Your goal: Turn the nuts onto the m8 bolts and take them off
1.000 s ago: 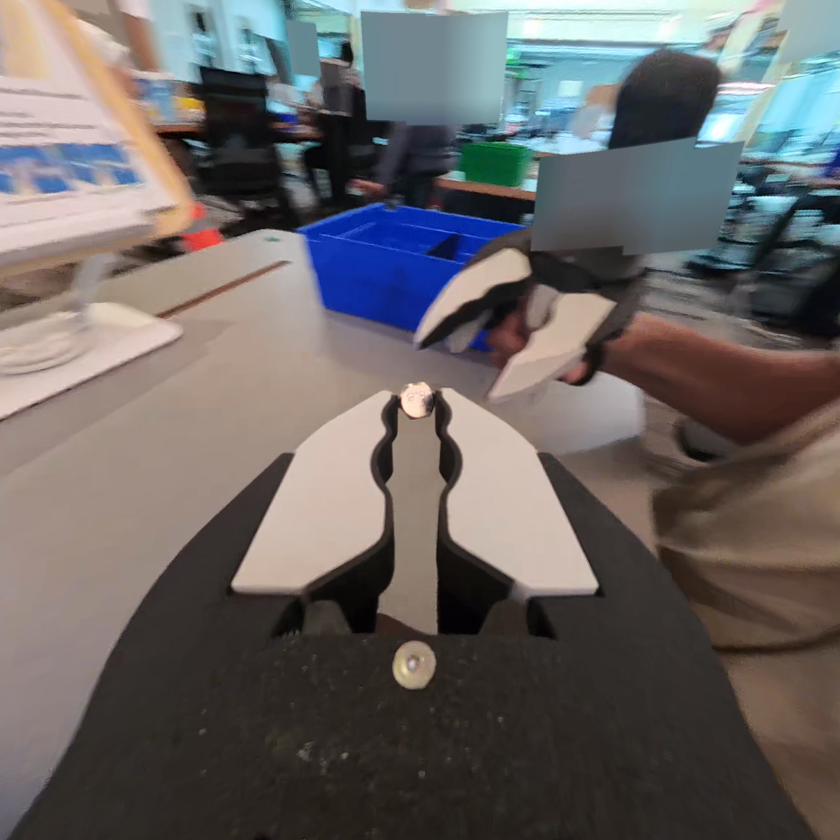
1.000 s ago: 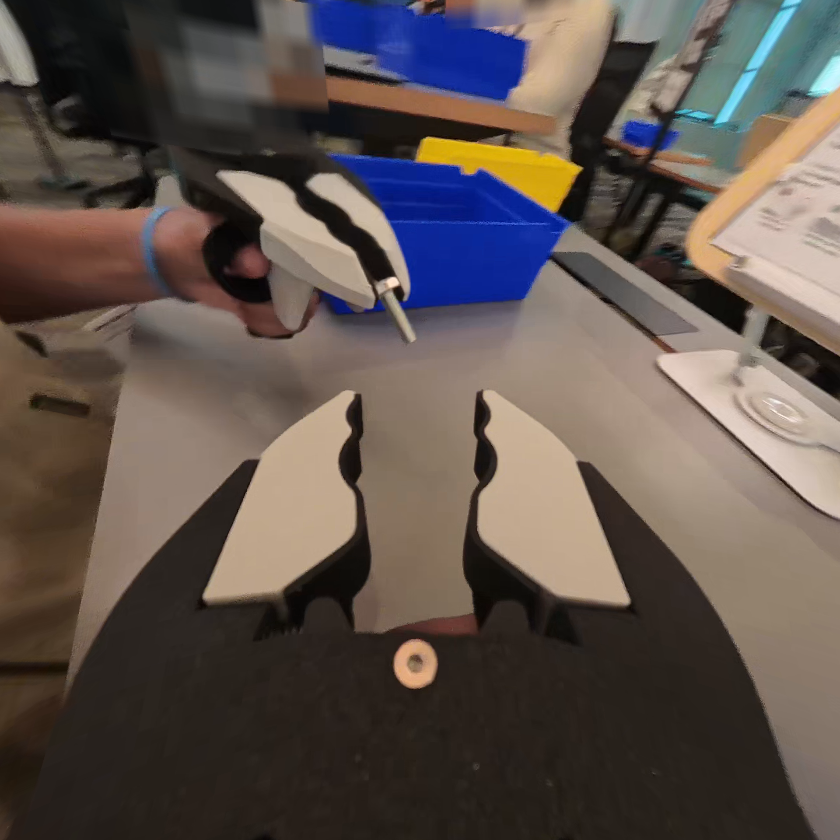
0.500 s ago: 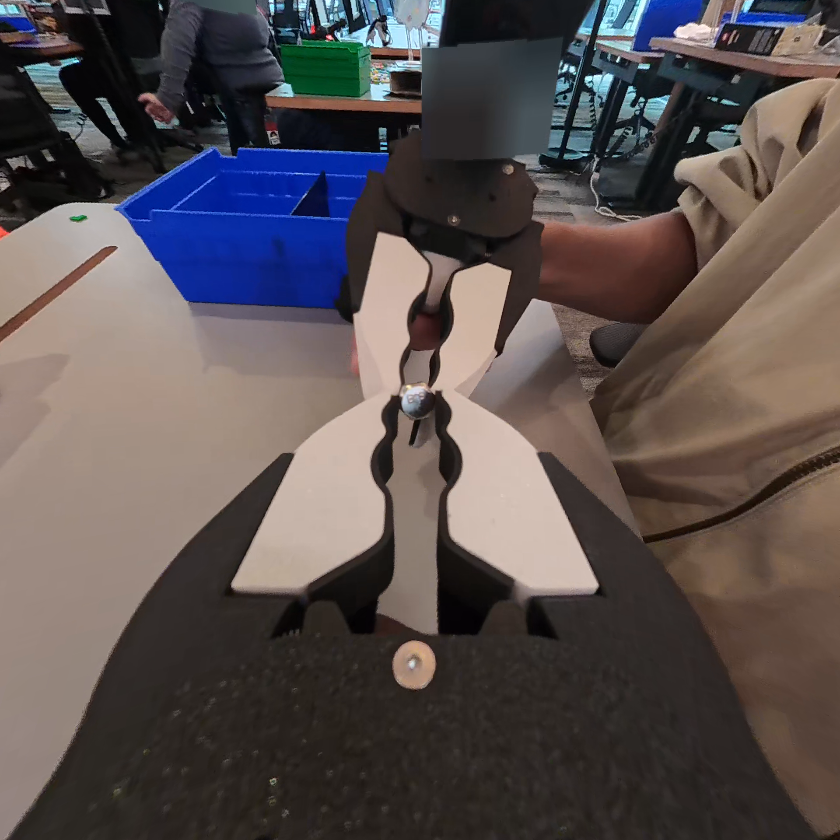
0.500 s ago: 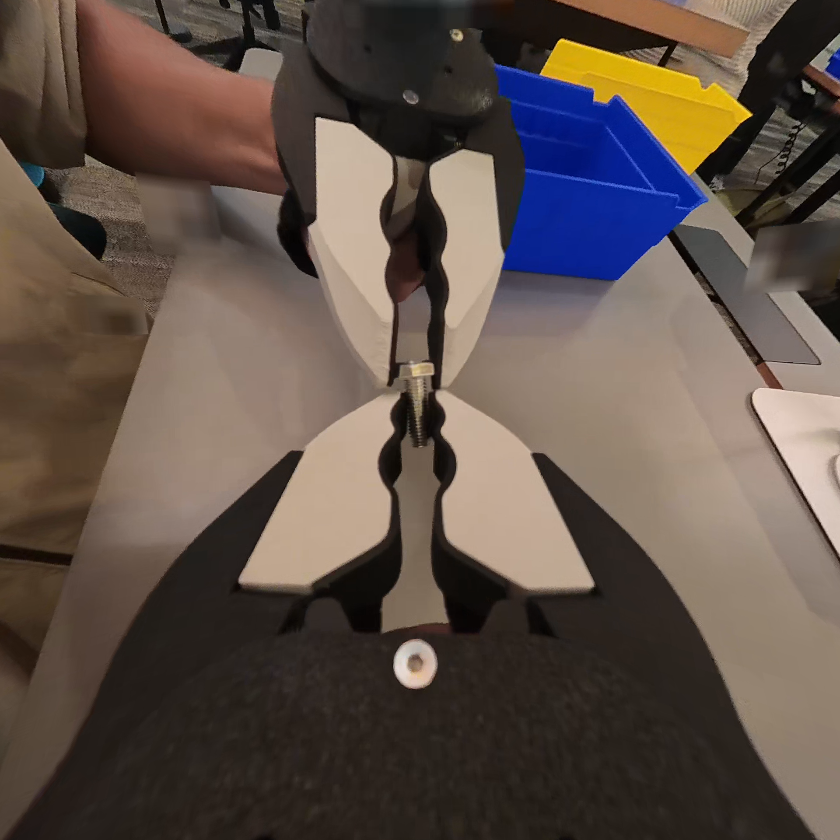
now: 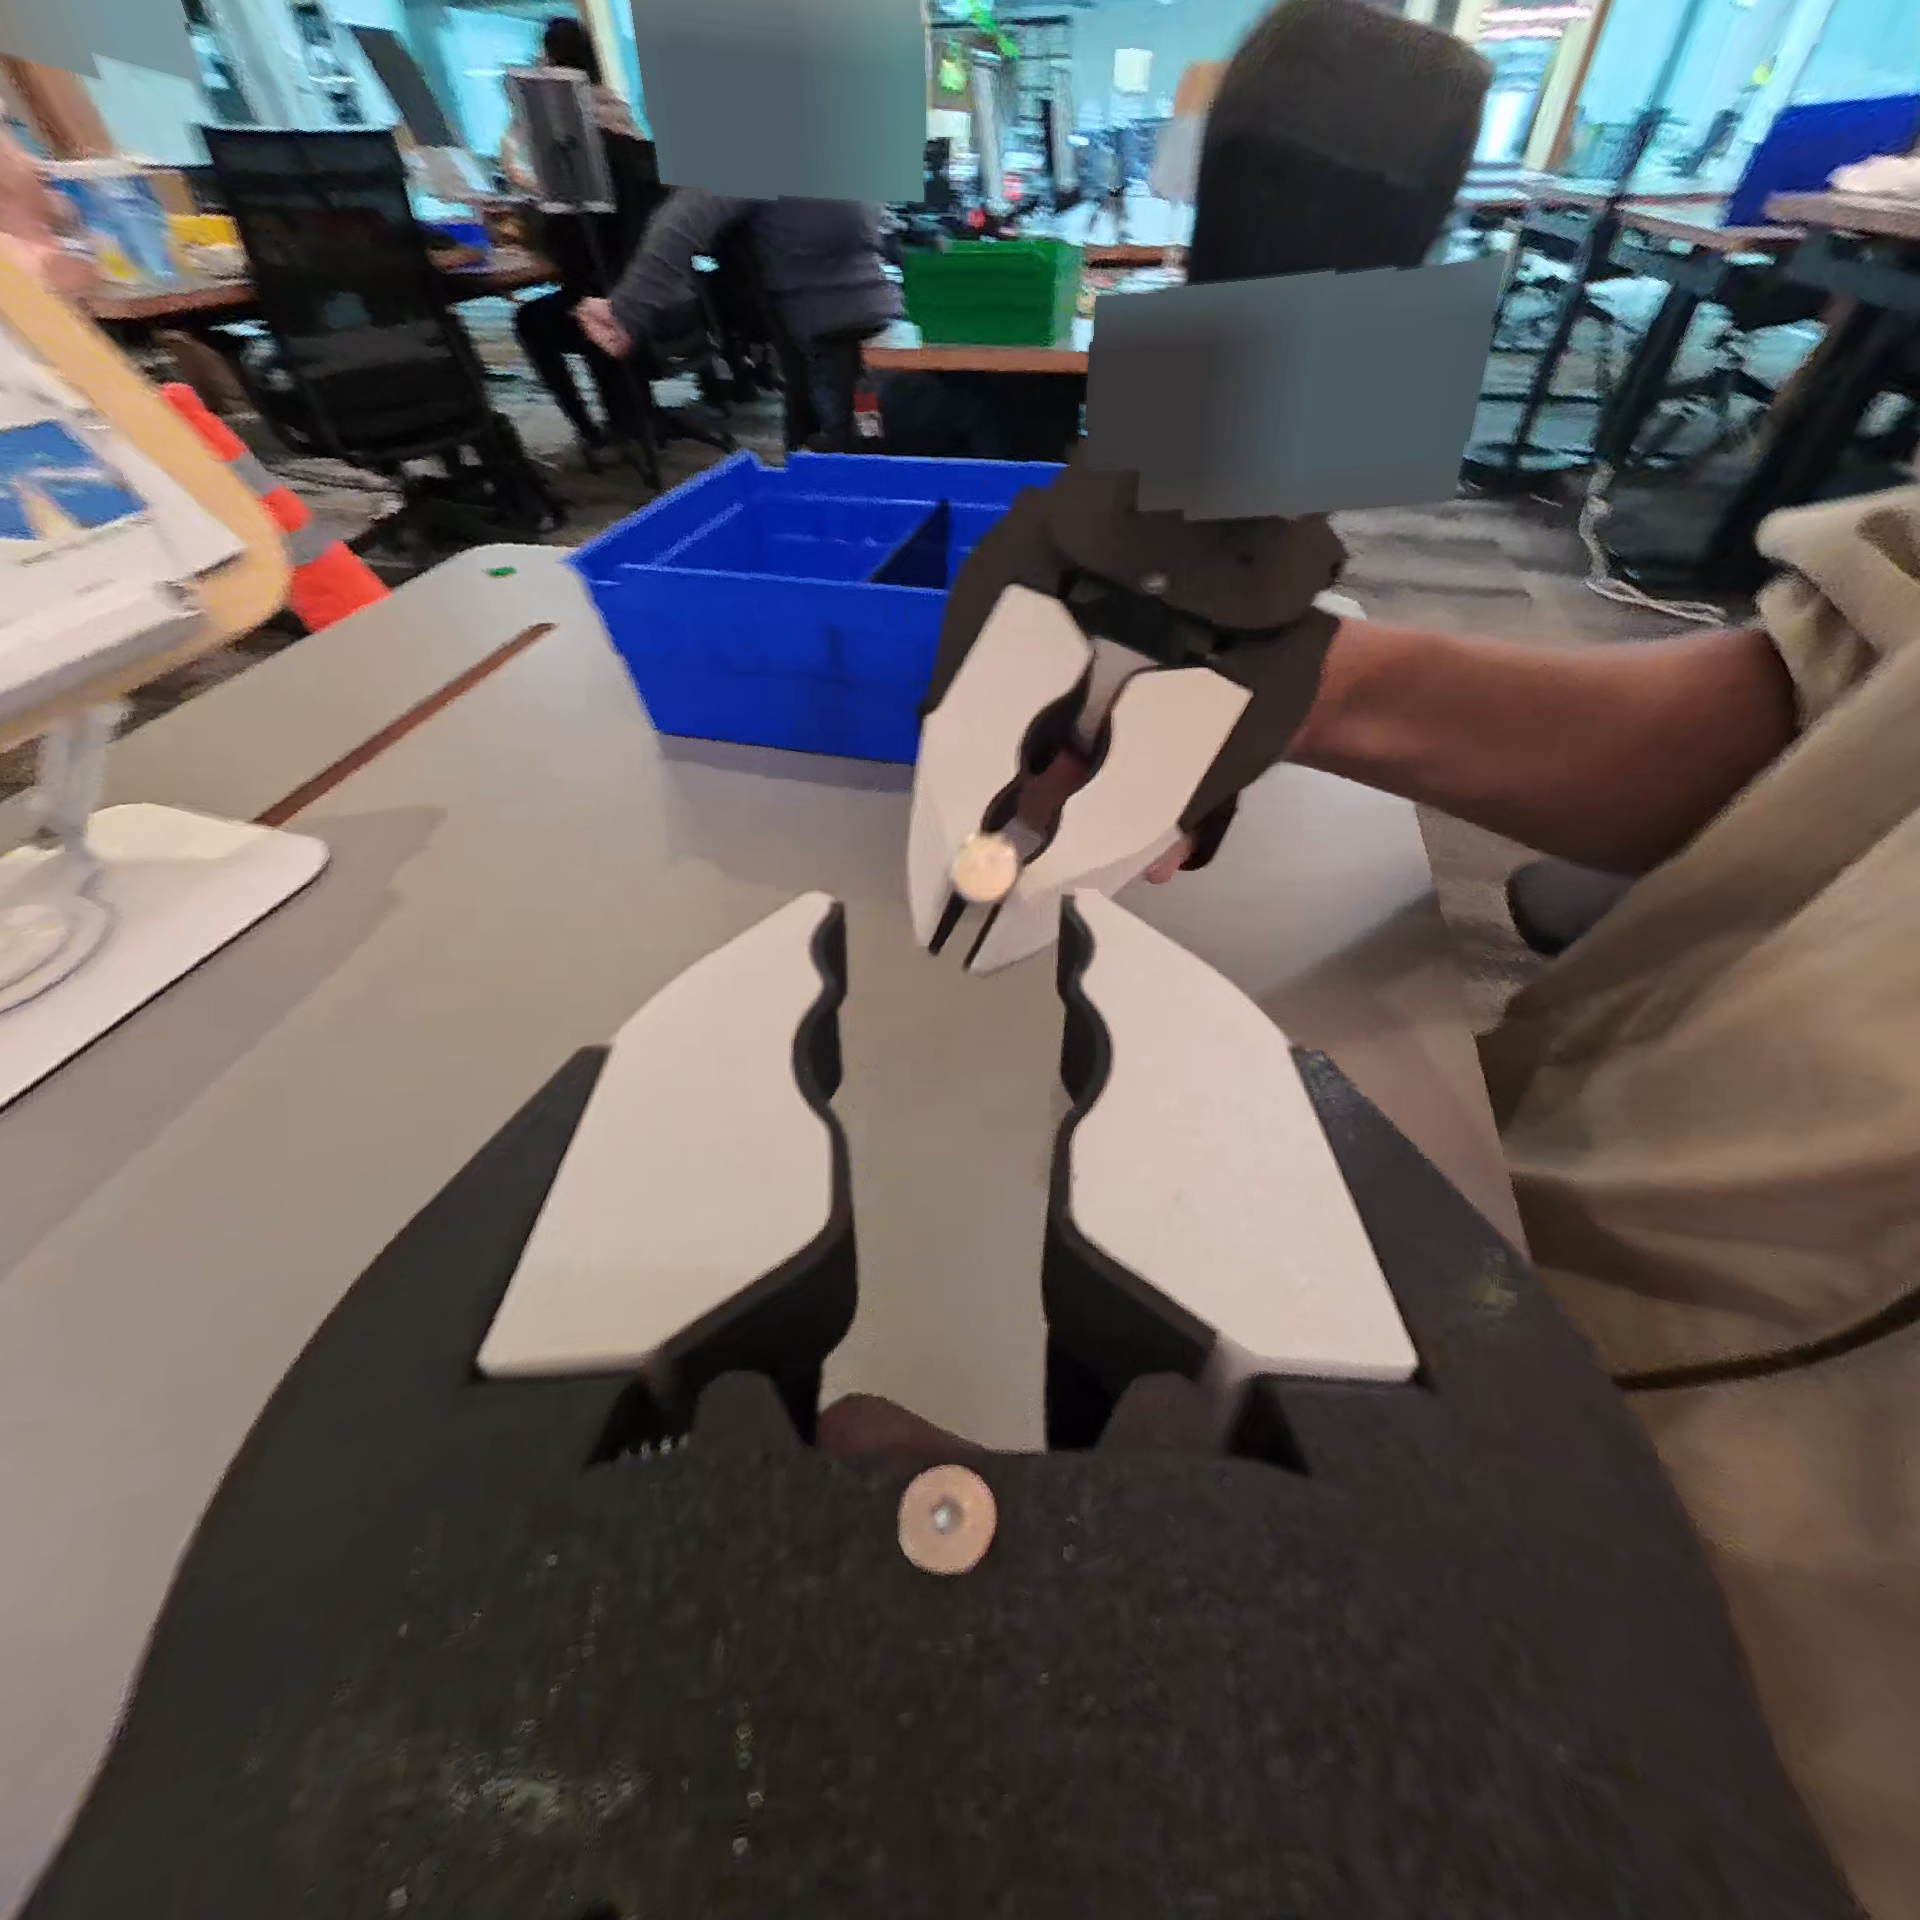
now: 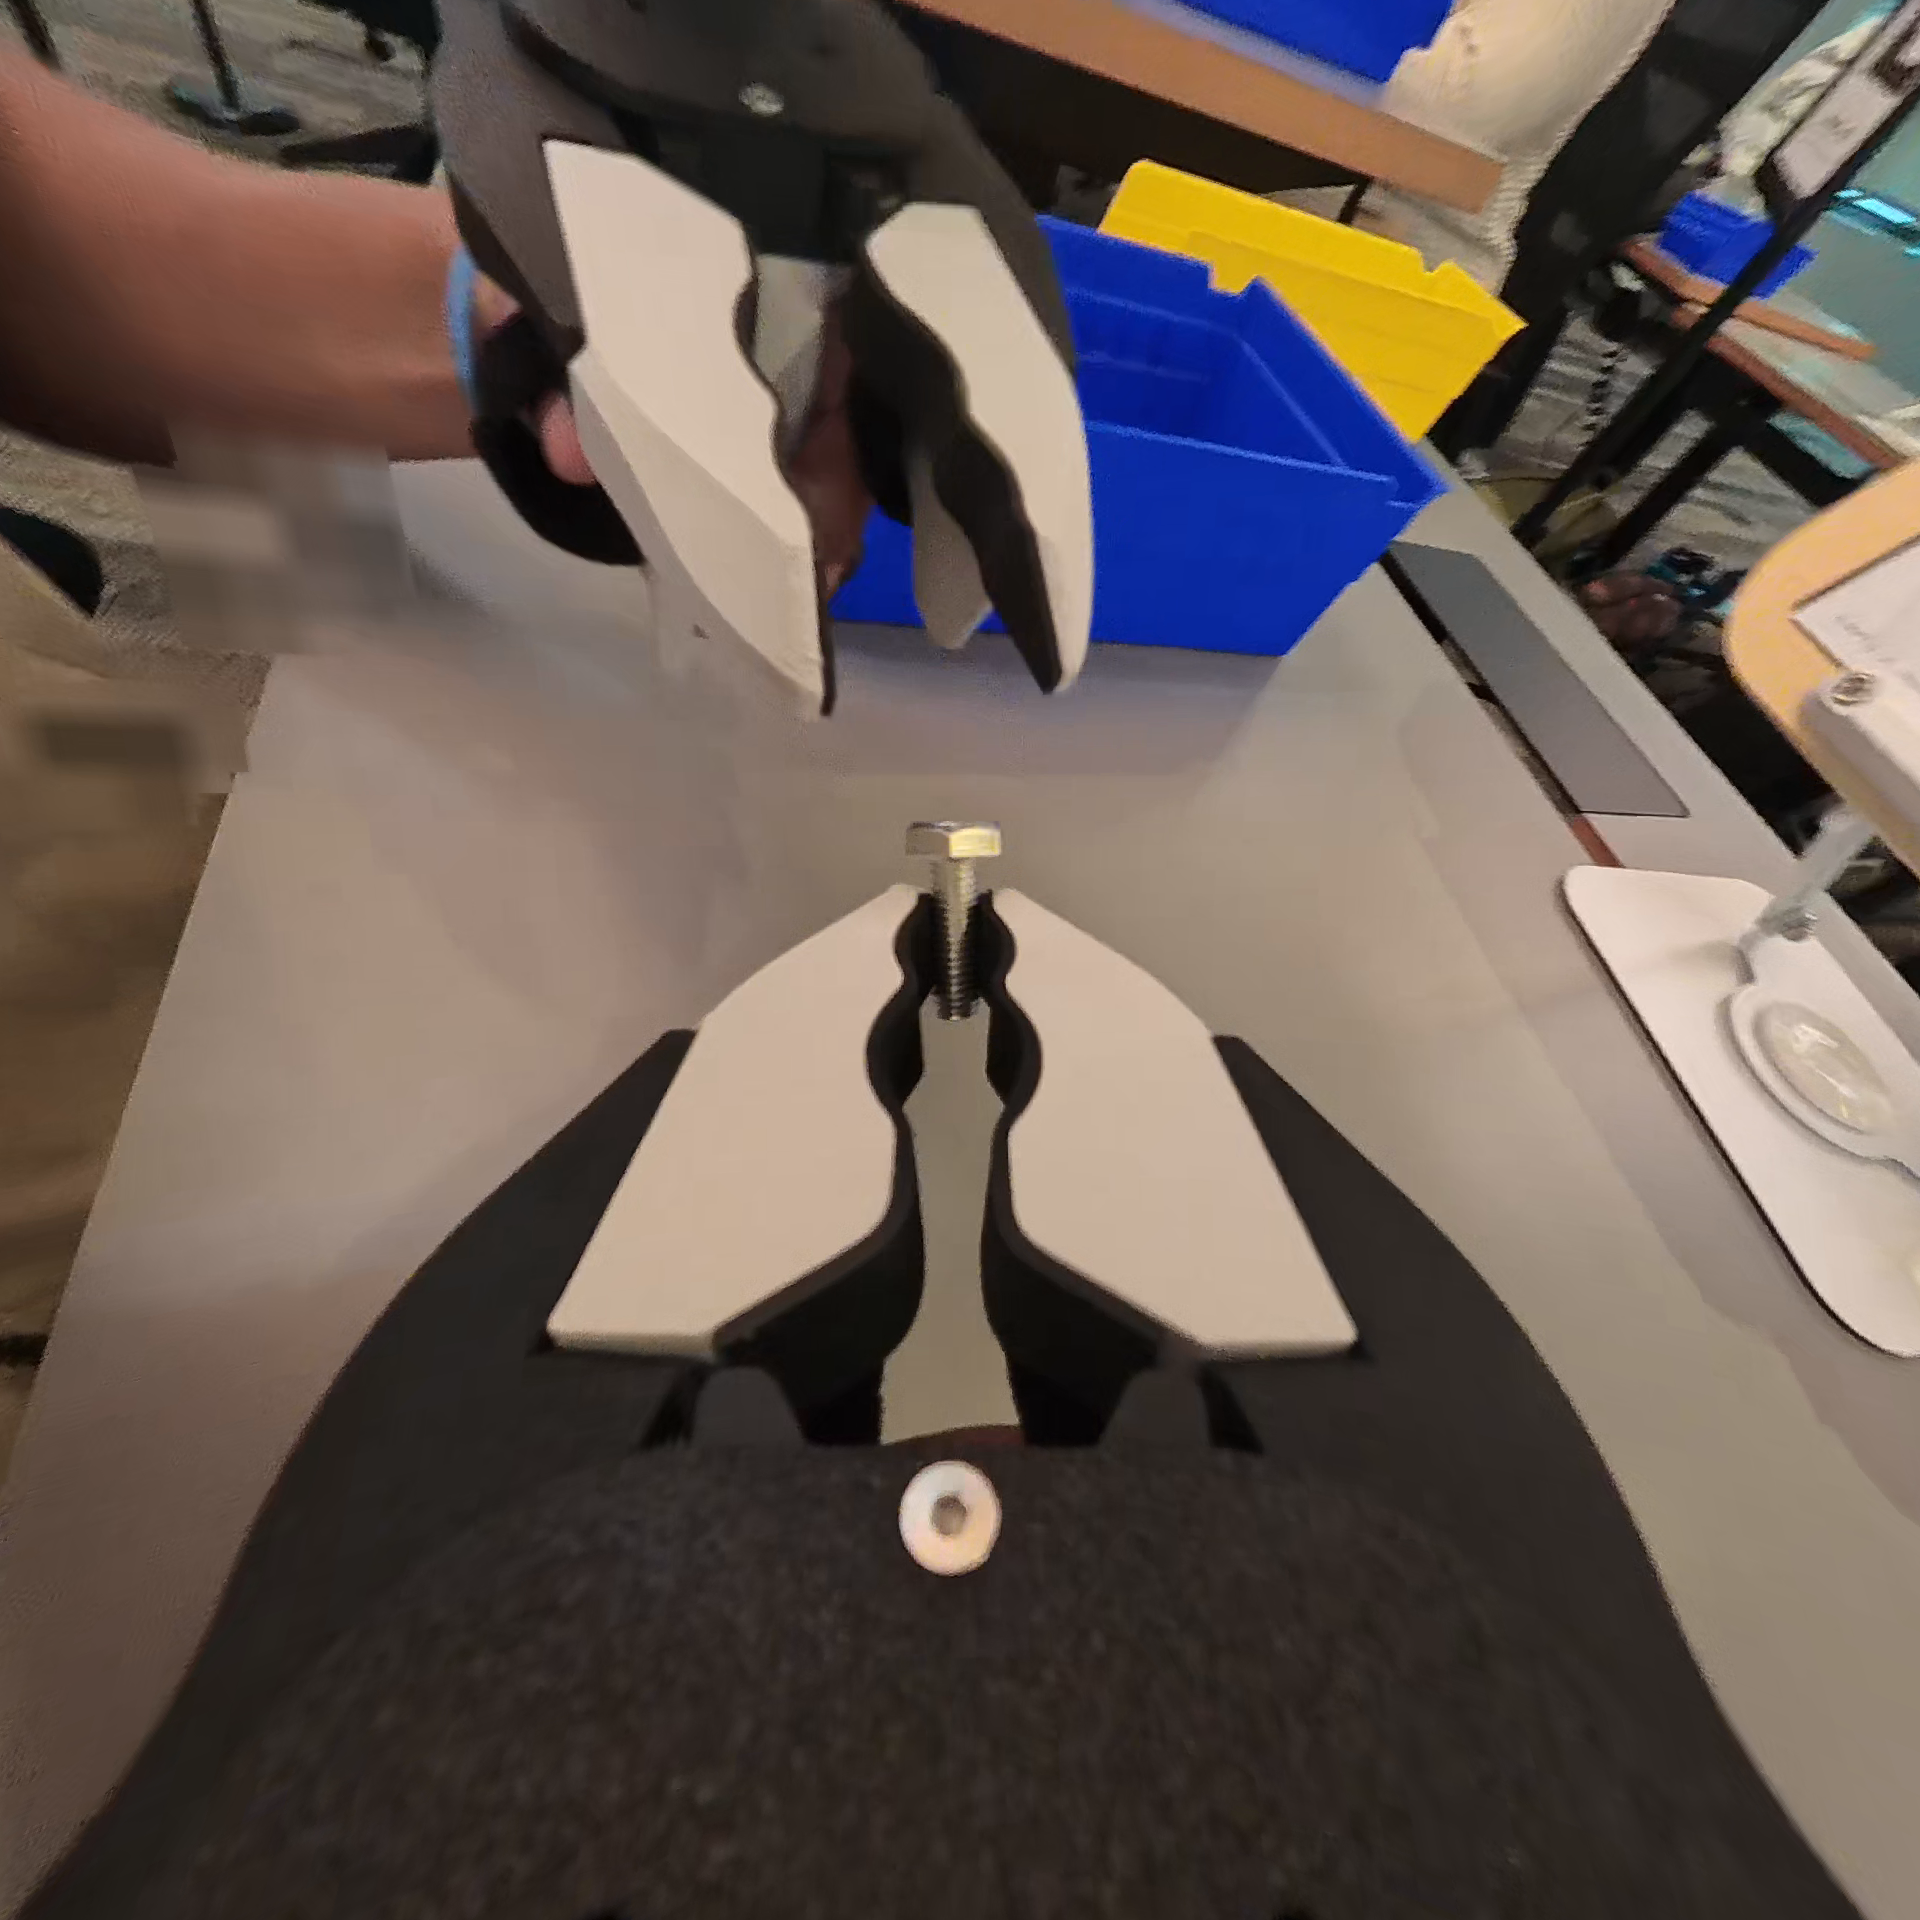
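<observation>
My right gripper (image 6: 954, 904) is shut on the threaded shank of a silver hex-head bolt (image 6: 954, 894), whose head sticks out past the fingertips. The left wrist view shows the same right gripper (image 5: 971, 940) with the bolt head (image 5: 985, 869) facing me. My left gripper (image 5: 951, 920) is open and empty above the grey table (image 5: 582, 935), a short way from the bolt. It also shows in the right wrist view (image 6: 935, 665), fingers apart and held above the bolt. I see no nut.
A blue bin (image 5: 810, 623) with dividers stands at the table's far side, and a yellow bin (image 6: 1320, 281) lies behind it. A white stand base (image 6: 1745, 1091) holding a document board (image 5: 94, 499) sits at the table's edge. People sit at desks in the background. Less than 4 cm separates the two grippers' tips.
The bolt passed from my left gripper to my right: the right shut on its shank, then the left opened and drew back from it.
</observation>
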Demonstrator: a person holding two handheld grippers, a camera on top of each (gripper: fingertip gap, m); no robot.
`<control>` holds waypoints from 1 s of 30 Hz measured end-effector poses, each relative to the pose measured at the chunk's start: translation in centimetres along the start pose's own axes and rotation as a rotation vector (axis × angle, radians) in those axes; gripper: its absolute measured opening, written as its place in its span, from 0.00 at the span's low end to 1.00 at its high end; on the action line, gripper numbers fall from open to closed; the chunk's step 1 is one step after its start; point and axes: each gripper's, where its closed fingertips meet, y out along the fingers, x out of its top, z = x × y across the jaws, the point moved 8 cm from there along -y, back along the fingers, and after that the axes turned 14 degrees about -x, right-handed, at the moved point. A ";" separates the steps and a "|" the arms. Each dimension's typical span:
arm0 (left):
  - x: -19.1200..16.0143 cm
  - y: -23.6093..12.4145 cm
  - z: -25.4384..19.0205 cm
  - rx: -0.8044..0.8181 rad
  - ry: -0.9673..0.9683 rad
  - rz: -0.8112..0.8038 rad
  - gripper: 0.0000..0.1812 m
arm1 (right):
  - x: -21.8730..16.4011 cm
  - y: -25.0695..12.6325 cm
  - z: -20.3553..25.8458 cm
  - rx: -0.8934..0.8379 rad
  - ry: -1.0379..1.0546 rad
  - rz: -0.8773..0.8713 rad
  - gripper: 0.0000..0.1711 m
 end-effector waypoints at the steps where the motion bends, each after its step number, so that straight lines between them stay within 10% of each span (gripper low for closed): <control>1: 0.0 -0.4 0.1 0.061 -0.013 -0.009 0.24 | 0.0 -0.3 -0.2 -0.039 0.021 -0.007 0.04; 10: -4.5 -2.9 0.2 0.860 -0.180 -0.094 0.50 | -1.5 -1.3 -0.4 -0.508 0.284 0.098 0.04; 24: -6.2 -2.0 -1.5 0.927 -0.265 -0.088 0.50 | -2.6 -2.6 0.9 -0.659 0.410 0.091 0.04; 30: -6.3 -1.7 -1.5 0.900 -0.262 -0.077 0.49 | -1.6 -11.6 -5.1 -0.904 0.407 0.145 0.04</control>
